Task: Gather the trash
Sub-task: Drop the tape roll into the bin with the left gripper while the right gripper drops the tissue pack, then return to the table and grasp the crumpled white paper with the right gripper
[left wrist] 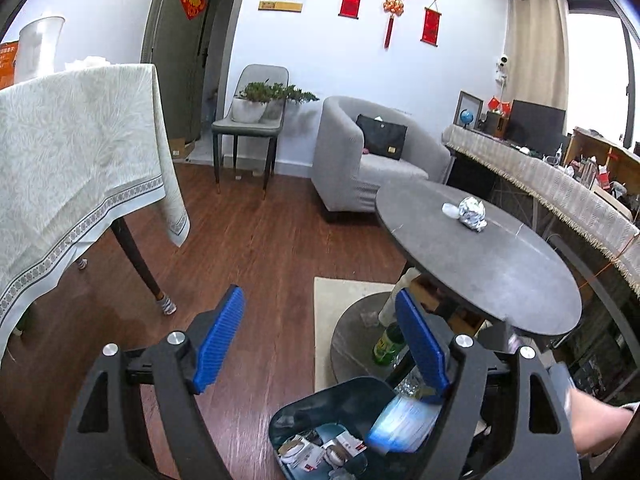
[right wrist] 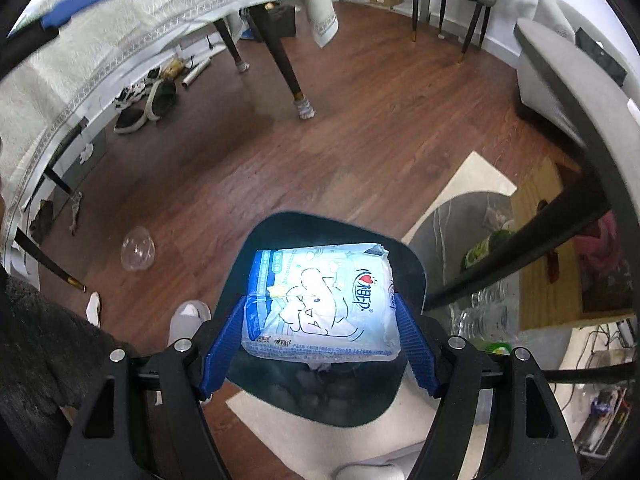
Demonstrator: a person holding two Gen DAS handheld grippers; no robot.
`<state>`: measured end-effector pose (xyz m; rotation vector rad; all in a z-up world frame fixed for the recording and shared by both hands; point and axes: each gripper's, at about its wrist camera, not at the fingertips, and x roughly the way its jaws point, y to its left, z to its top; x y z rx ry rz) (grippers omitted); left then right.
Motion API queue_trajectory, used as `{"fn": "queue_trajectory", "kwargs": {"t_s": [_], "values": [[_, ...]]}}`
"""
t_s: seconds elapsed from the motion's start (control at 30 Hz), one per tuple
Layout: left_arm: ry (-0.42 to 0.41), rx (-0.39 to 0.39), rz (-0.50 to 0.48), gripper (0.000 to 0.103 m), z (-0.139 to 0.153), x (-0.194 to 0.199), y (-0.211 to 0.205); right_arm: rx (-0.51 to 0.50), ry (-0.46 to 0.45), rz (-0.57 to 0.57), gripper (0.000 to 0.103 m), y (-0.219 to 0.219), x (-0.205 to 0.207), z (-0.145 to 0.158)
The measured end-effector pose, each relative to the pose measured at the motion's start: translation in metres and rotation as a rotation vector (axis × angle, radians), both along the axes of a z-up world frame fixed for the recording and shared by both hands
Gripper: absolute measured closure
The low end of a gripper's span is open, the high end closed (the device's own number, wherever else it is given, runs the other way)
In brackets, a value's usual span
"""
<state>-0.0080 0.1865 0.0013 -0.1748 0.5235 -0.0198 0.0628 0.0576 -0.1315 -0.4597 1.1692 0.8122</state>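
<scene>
The right gripper (right wrist: 320, 336) was held over the bin (right wrist: 280, 232), pads against the tissue pack (right wrist: 320, 300). Release was judged next. The left gripper (left wrist: 320, 340) stood open, empty.

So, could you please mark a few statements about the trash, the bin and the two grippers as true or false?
1. The tissue pack sits between the right gripper's fingers, above the bin. True.
2. The left gripper holds the foil ball. False: it is open and empty; the ball lies on the round table.
3. The bin is empty. False: printed packaging lies inside.
4. A clear plastic dome lies on the floor. True.
</scene>
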Motion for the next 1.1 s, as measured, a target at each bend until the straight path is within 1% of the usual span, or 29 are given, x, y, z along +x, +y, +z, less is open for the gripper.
{"fn": "queue_trajectory", "kwargs": {"t_s": [0.1, 0.17, 0.27, 0.4, 0.63, 0.83, 0.97, 1.1], "values": [[-0.022, -0.004, -0.002, 0.021, 0.004, -0.001, -0.005, -0.066, -0.004, 0.005, 0.022, -0.001, -0.002, -0.013], [-0.042, -0.007, -0.003, 0.02, 0.008, -0.001, -0.007, -0.072, 0.011, 0.008, 0.021, -0.004, -0.003, -0.016], [-0.073, -0.009, -0.001, 0.019, 0.014, -0.003, -0.012, -0.067, 0.006, 0.007, 0.02, -0.009, -0.005, -0.014], [-0.093, -0.01, 0.002, 0.016, 0.017, -0.003, -0.018, -0.006, -0.018, -0.004, 0.02, -0.019, -0.006, 0.003], [-0.11, -0.007, 0.004, 0.015, 0.022, 0.004, -0.034, 0.116, -0.077, -0.003, 0.02, -0.037, -0.008, 0.036], [-0.108, 0.002, -0.002, 0.015, 0.021, 0.009, -0.049, 0.22, -0.17, -0.005, 0.02, -0.059, -0.011, 0.069], [-0.104, 0.005, -0.01, 0.014, 0.017, 0.015, -0.056, 0.285, -0.228, -0.028, 0.02, -0.075, -0.011, 0.089], [-0.093, 0.006, -0.02, 0.014, 0.014, 0.023, -0.065, 0.32, -0.294, -0.07, 0.02, -0.091, -0.007, 0.102]]}}
